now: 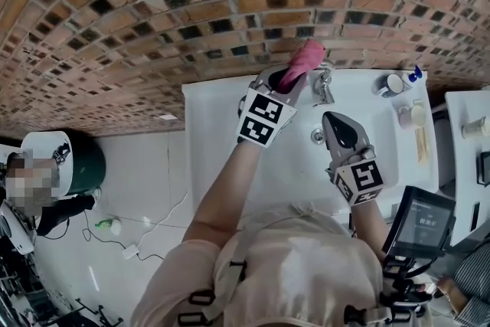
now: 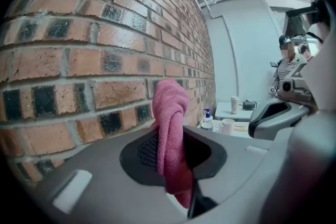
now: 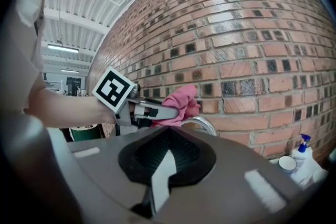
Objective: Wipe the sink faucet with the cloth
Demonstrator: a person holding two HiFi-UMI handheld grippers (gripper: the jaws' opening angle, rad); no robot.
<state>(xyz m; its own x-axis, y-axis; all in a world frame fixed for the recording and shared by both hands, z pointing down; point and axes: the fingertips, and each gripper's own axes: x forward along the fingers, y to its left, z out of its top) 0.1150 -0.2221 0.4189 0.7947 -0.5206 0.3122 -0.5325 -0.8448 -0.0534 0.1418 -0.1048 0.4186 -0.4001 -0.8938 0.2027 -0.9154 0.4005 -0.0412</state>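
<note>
**Head view.** Left gripper [image 1: 286, 82]: fingers closed on a pink cloth [image 1: 305, 60], which sticks out toward the brick wall [image 1: 153, 11]. The cloth is just beside the top of the chrome faucet [image 1: 324, 86] at the back of the white sink [image 1: 222, 126]. Right gripper [image 1: 331, 120]: over the basin, in front of the faucet and apart from it. Mug [image 1: 393, 83] and soap bottle [image 1: 414, 75]: on the sink's right rim.

**Left gripper view.** Cloth bunched upright and pinched between the fingers, with its end hanging below them and the wall close behind.

**Right gripper view.** Fingers drawn together with nothing between them. Beyond them, the cloth rests at the faucet's curved top, held by the left gripper.
</note>
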